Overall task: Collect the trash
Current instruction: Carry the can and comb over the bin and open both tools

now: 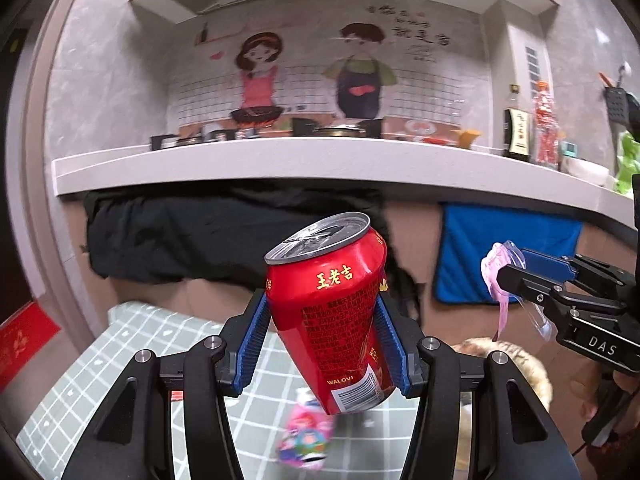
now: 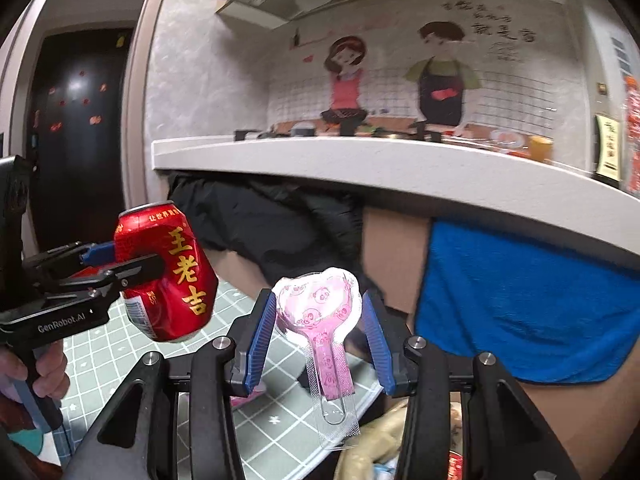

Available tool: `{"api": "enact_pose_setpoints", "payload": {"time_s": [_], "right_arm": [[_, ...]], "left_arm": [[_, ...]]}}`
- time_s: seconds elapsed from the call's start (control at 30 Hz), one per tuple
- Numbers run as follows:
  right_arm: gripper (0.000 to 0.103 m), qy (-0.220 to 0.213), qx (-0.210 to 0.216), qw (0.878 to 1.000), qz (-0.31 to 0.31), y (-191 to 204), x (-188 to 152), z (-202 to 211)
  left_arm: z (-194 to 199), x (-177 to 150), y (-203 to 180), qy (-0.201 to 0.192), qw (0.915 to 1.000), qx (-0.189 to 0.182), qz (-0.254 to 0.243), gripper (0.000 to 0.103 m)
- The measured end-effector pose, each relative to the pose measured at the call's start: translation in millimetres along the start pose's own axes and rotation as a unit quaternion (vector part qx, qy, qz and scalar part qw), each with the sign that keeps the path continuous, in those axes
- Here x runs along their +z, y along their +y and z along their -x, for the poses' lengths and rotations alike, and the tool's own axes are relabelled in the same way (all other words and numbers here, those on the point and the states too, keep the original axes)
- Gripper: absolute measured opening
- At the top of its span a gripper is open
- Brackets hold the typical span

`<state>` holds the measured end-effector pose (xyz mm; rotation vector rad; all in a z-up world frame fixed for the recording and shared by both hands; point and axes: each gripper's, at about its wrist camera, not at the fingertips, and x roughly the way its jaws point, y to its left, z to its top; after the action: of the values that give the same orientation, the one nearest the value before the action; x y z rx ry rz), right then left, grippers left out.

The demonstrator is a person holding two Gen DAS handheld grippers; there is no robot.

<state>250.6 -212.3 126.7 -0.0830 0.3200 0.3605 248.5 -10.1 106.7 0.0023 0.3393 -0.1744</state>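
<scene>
Left hand-held gripper (image 1: 326, 334) clamps red can (image 1: 332, 312) (tilted) | right hand-held gripper (image 2: 320, 334) grips pink wrapper (image 2: 320, 312)

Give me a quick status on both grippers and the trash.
Left gripper shut on red can, can tilted. Right gripper shut on pink lollipop wrapper. Both held off the floor. Nothing blocking ahead; pink packet on floor mat below.
</scene>
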Motion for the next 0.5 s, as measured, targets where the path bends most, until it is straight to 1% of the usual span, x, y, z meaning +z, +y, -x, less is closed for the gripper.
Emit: {"api": "enact_pose_setpoints", "payload": {"time_s": [0.27, 0.37, 0.5], "right_arm": [[0.042, -0.017, -0.046, 0.999, -0.021, -44.9, -5.7, 39.0], [0.042, -0.015, -0.063, 0.998, -0.027, -61.4, -9.6, 50.7], [0.042, -0.012, -0.077, 0.996, -0.04, -81.1, -16.7, 62.2]], "left_arm": [[-9.9, 2.2, -57.0, 0.0, 0.9987, -0.048, -0.018, 0.054], [-14.9, -0.6, -78.2, 0.006, 0.9976, -0.063, -0.027, 0.054], [-21.6, -5.8, -97.0, 0.016, 0.9965, -0.077, -0.027, 0.054]]}}
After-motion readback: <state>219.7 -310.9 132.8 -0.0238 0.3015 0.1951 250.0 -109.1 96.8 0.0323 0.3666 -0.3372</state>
